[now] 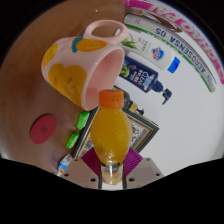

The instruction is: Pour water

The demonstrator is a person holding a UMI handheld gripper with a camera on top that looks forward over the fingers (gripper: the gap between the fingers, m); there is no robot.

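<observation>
Mid-pour stage. My gripper (112, 172) was clamped on the orange bottle (112, 135), held upright between the fingers. Pink mug (85, 68) hung tilted just beyond, upper left. Next, probably: tip bottle toward mug mouth.

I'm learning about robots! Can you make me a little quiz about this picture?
1. True or false: the orange bottle stands between the gripper fingers.
2. What colour is the inside of the mug? A green, B pink, C black.
3. Fill in: the flat round thing on the table beside the bottle is ____.

Key: 1 true; 2 B; 3 red.
</observation>
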